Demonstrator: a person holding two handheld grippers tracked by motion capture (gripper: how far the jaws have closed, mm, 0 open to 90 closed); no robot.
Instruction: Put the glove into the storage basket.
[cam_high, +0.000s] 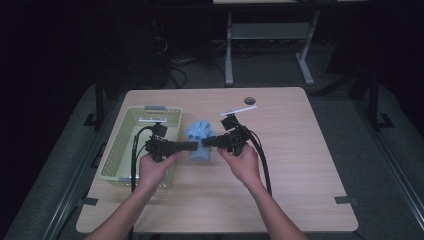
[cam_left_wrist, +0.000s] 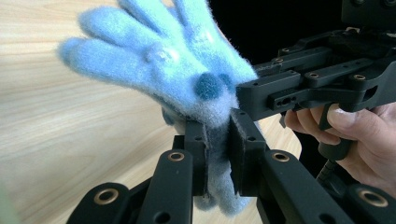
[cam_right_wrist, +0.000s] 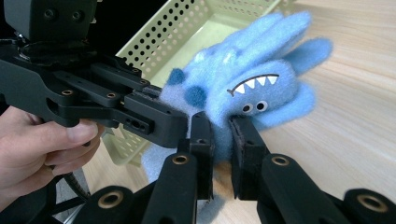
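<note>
Both tongs (cam_left_wrist: 217, 140) (cam_right_wrist: 222, 140) on unlabelled blue glove (cam_high: 200, 142)

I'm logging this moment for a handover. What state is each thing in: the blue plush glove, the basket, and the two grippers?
Glove: held between both grippers, pinched from two sides, fingers splayed, toothy face showing in the right gripper view.
Basket: upright on the table, open top, looks empty.
Left gripper: shut on the glove.
Right gripper: shut on the glove.
Table: bare wood around the work.
</note>
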